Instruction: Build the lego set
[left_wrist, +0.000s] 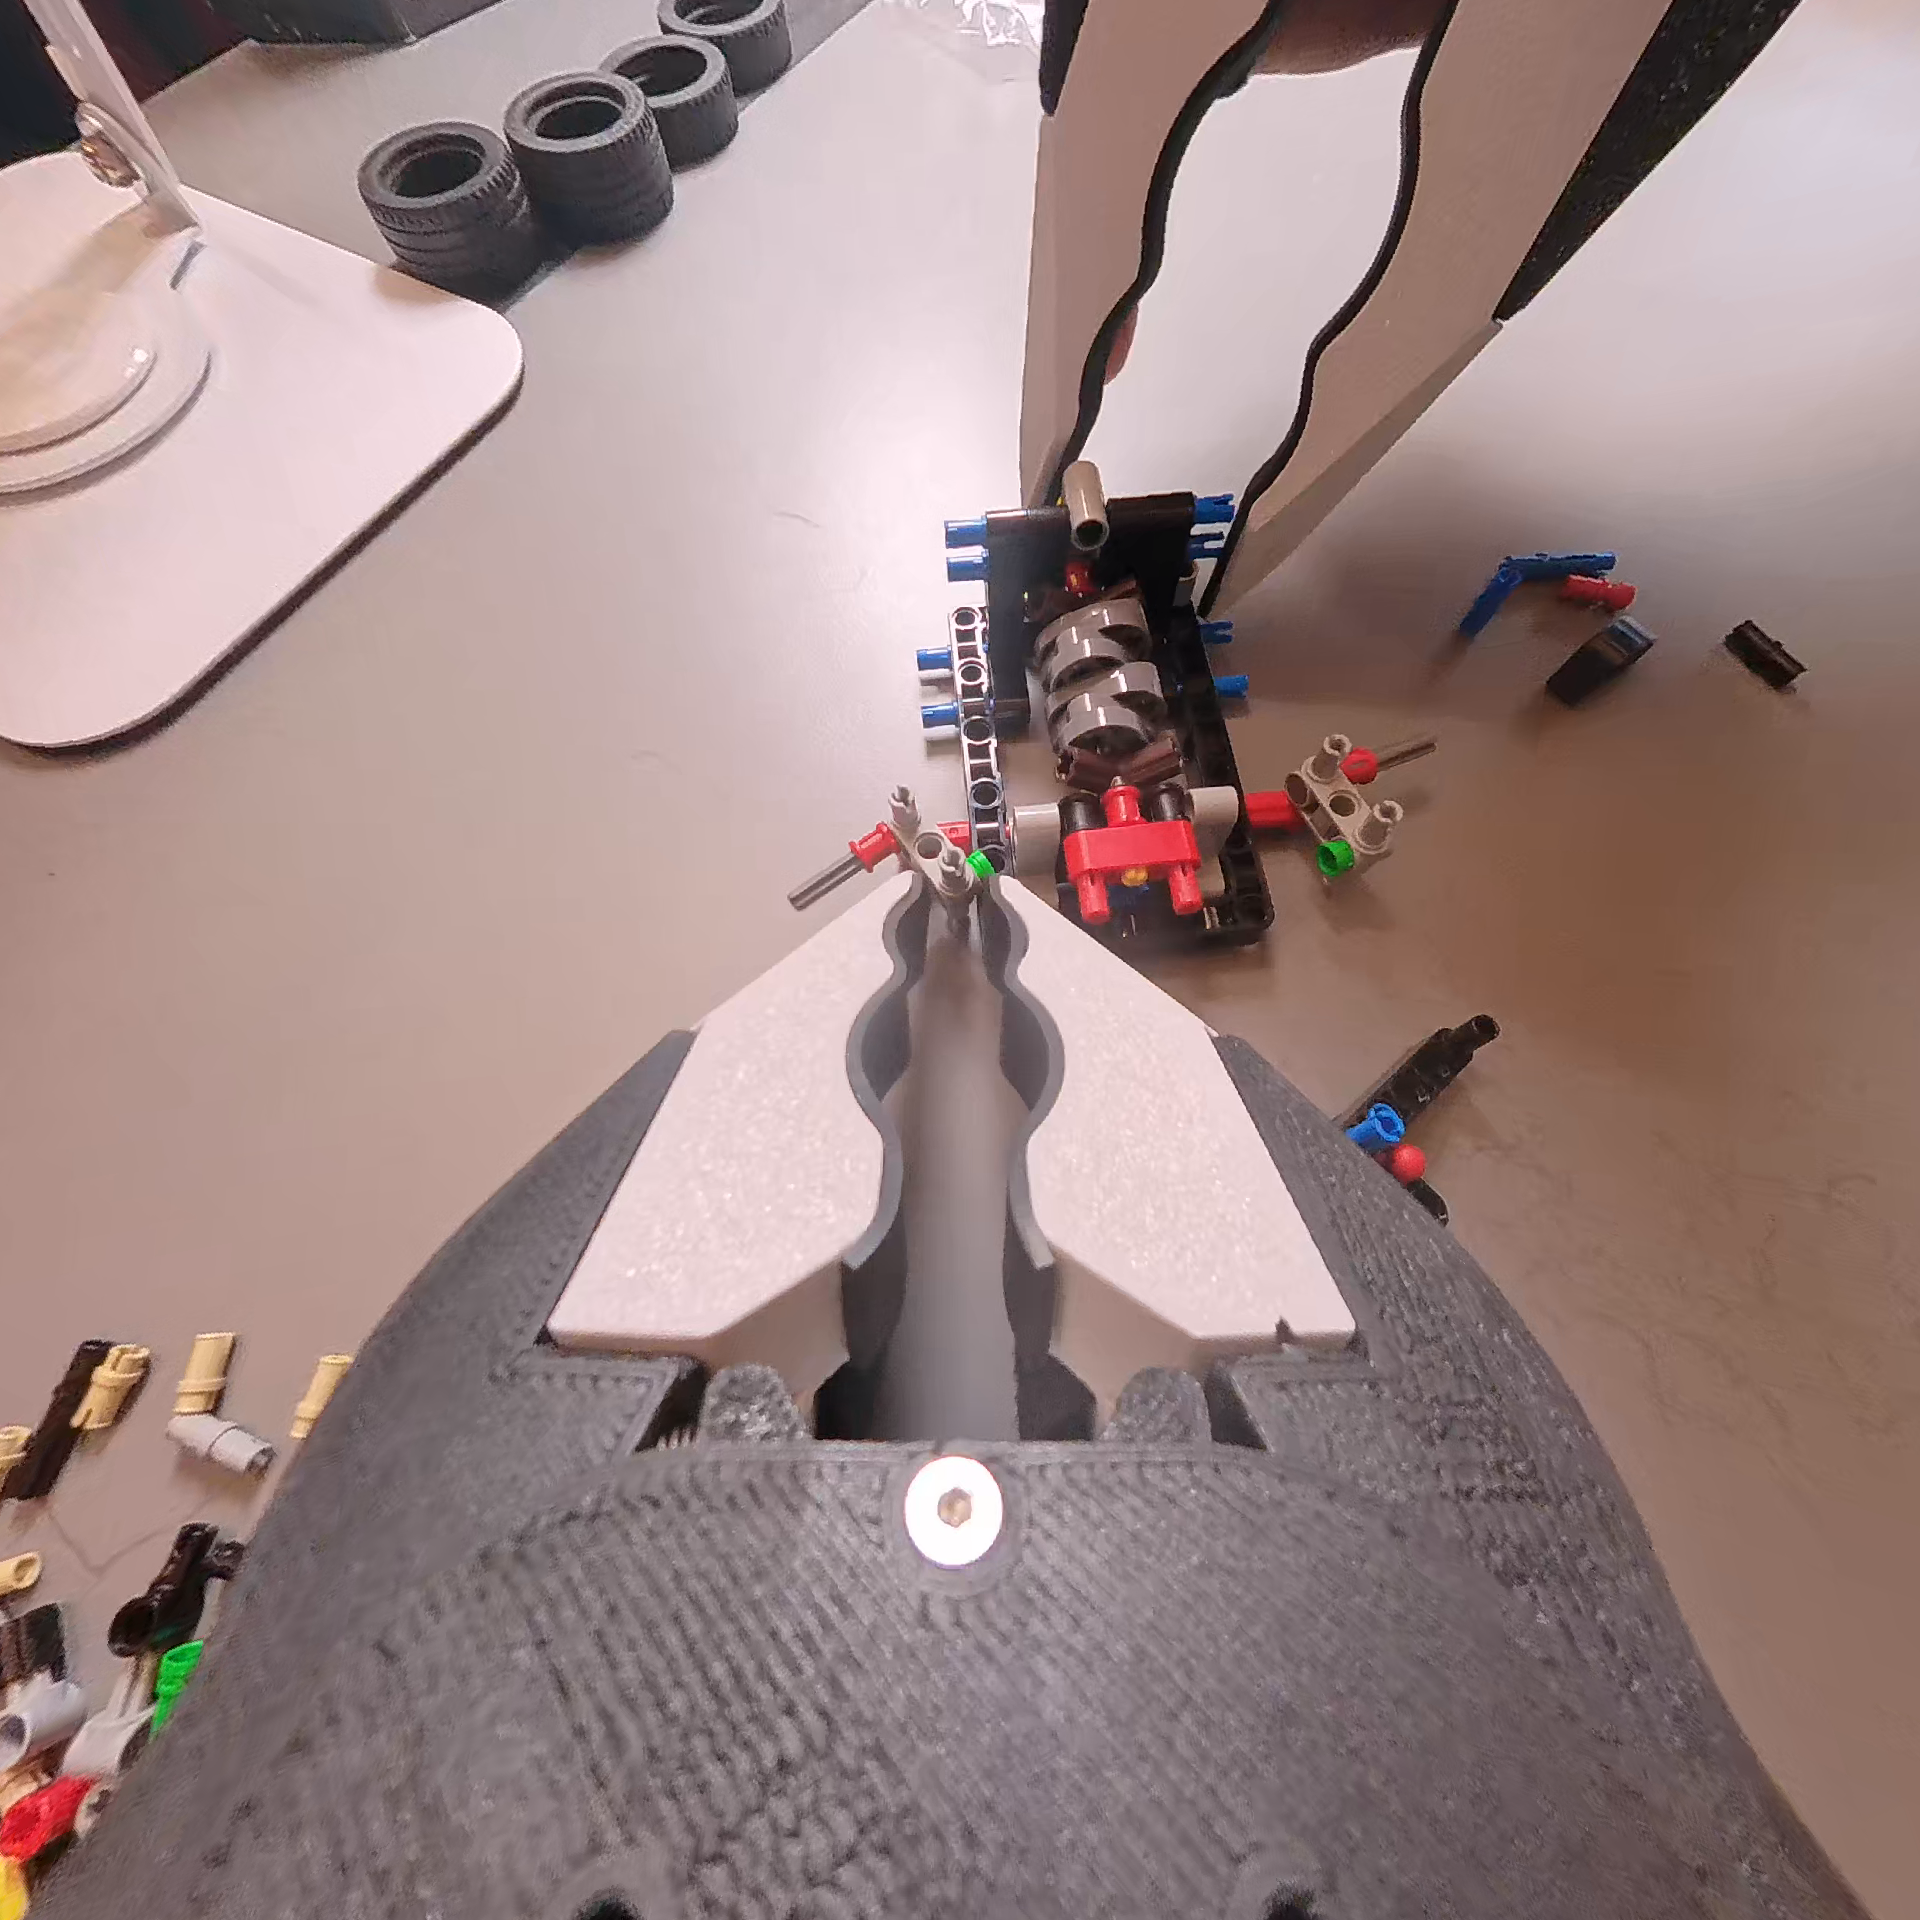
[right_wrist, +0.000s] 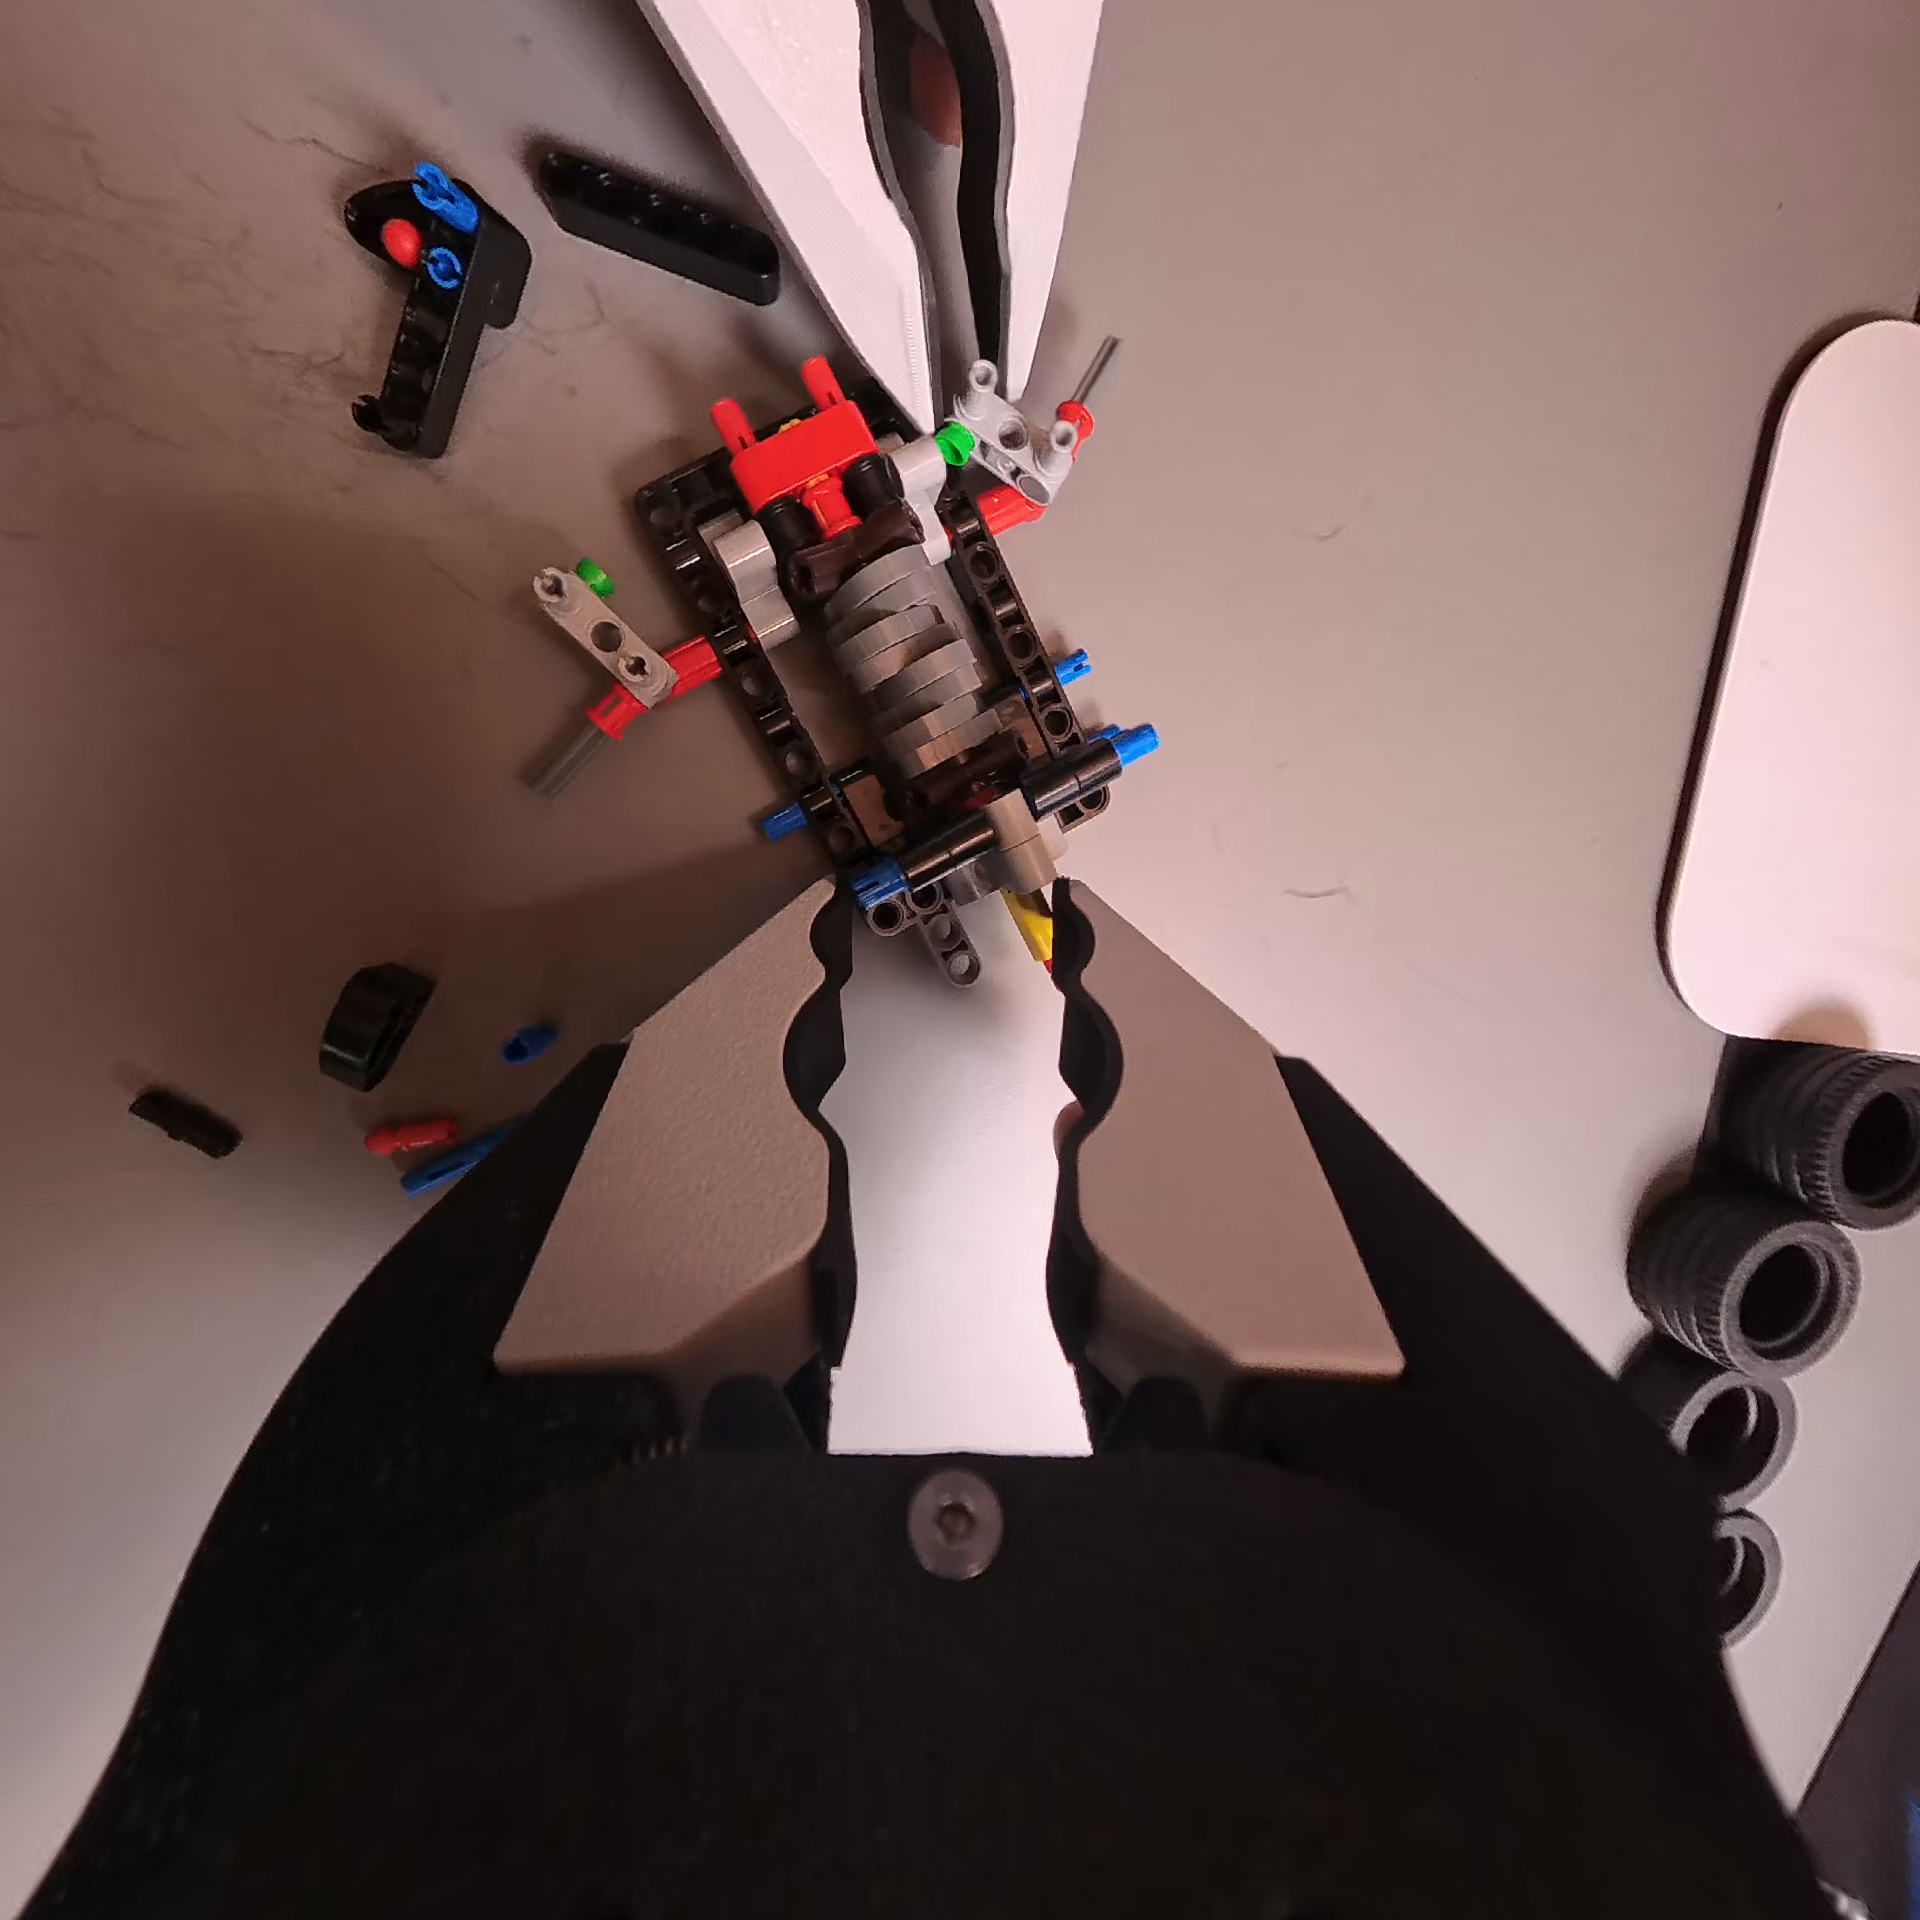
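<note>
The Lego frame (left_wrist: 1112, 717), a black studless rectangle of holed beams bristling with blue pins, lies flat on the smooth tan table (left_wrist: 727, 540), right of centre; its long axis runs near to far in the left wrist view. Ribbed grey drums fill its middle, and a glossy red block (left_wrist: 1130, 847) caps the near end. The left gripper (left_wrist: 951, 894) is clamped on a small grey connector piece (left_wrist: 935, 847) at the frame's near-left corner. The right gripper (right_wrist: 951, 925), jaws apart, straddles the far end. Knurled black rubber tyres (left_wrist: 582, 145) line up far left.
</note>
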